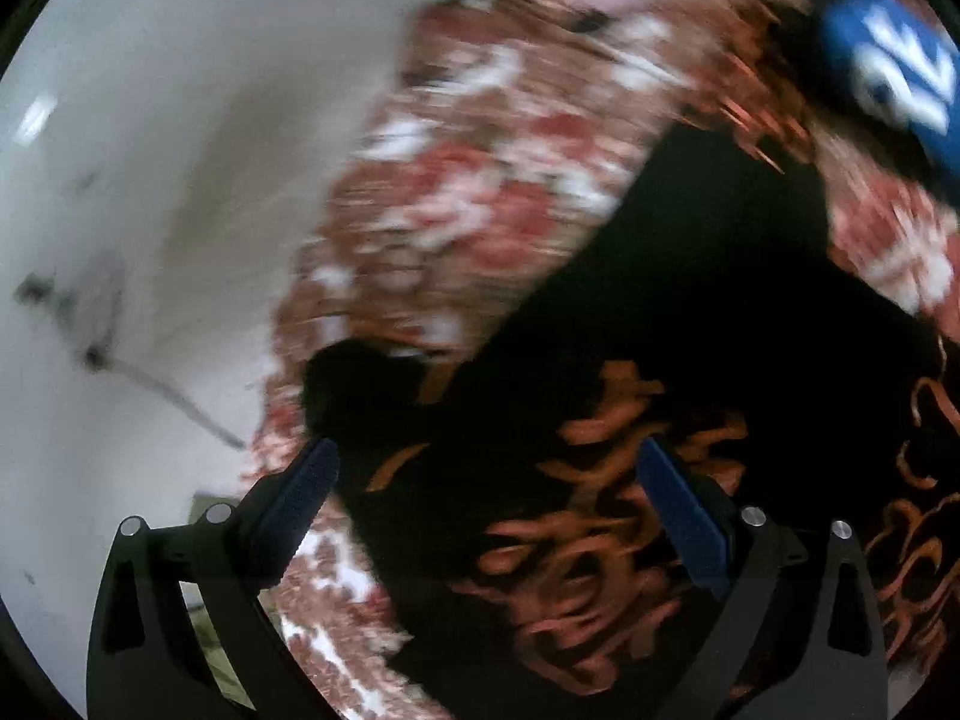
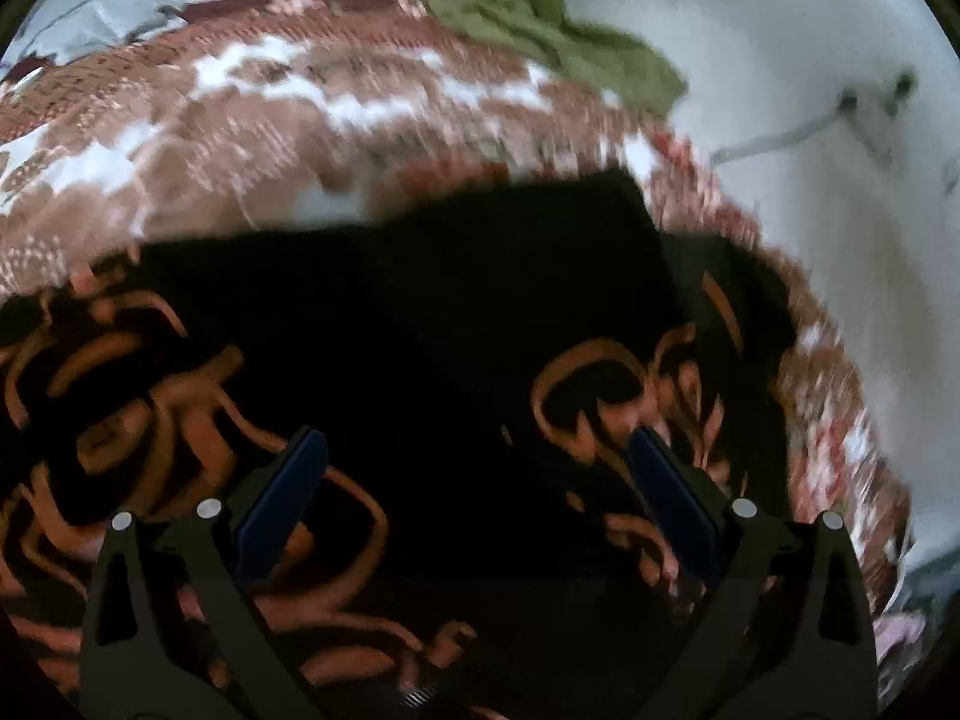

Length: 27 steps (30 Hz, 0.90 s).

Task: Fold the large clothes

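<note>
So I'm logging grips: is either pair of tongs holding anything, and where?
Nothing is held. Both the left tongs and the right tongs stand open above the black shirt, with nothing pinched.

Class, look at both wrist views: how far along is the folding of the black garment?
Done: the black garment lies on the patterned bedspread, seemingly folded over. In hand: nothing; the left gripper and right gripper are open above it. Left: perhaps more folds, plus the crumpled green garment.
</note>
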### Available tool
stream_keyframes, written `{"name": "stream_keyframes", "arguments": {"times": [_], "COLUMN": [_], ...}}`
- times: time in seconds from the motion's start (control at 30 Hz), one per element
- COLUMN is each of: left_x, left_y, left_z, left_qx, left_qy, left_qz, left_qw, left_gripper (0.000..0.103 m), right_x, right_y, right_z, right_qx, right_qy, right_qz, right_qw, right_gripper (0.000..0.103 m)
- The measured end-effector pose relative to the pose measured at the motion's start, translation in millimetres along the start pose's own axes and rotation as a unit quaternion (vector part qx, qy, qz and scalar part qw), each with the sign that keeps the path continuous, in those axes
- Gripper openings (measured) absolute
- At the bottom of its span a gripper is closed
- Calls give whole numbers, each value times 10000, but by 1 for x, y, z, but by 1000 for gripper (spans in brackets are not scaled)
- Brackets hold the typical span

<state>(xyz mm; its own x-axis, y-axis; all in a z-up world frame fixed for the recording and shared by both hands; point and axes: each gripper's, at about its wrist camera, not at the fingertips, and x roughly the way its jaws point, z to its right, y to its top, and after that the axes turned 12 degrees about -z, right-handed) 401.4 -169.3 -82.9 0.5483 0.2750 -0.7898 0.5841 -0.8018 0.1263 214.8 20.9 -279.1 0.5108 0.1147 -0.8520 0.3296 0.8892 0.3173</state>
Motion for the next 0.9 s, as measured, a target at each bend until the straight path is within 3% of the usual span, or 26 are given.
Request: {"name": "stream_keyframes", "arguments": {"times": [0.1,0.17,0.2,0.23,0.33,0.4,0.43,0.67,0.77,0.9], "left_x": [14,40,62,78,133,157,164,196,201,207], "left_y": [-43,-85,-112,-133,-197,-224,-231,-250,-259,-261], "left_z": [-79,-107,-115,-112,-80,-43,-26,30,31,32], "left_qx": [-801,-1416,-1802,-2088,-3051,-3401,-3479,-3345,-3468,-3366], "left_qy": [-156,-444,-670,-867,-1414,-1644,-1689,-1690,-1892,-2020], "left_qz": [-25,-95,-229,-360,-807,-989,-994,-1201,-1130,-1160], "left_qw": [9967,9889,9811,9734,9383,9206,9168,9193,9117,9124], "left_gripper": [98,98,98,98,98,98,98,98,98,99], "right_x": [10,14,18,28,47,61,66,101,97,78], "right_y": [-12,-22,-26,-32,-39,-44,-47,-95,-123,-148], "right_z": [47,85,102,126,166,183,187,201,211,216], "right_qx": [718,1234,1445,1739,2241,2399,2392,2670,2798,2665], "right_qy": [241,338,363,420,581,763,776,1111,1267,1691], "right_qz": [-182,-157,-179,-253,-340,-386,-402,-836,-774,-520], "right_qw": [9970,9917,9887,9835,9722,9670,9670,9536,9485,9475], "right_gripper": [98,98,98,98,98,98,98,98,98,98]}}
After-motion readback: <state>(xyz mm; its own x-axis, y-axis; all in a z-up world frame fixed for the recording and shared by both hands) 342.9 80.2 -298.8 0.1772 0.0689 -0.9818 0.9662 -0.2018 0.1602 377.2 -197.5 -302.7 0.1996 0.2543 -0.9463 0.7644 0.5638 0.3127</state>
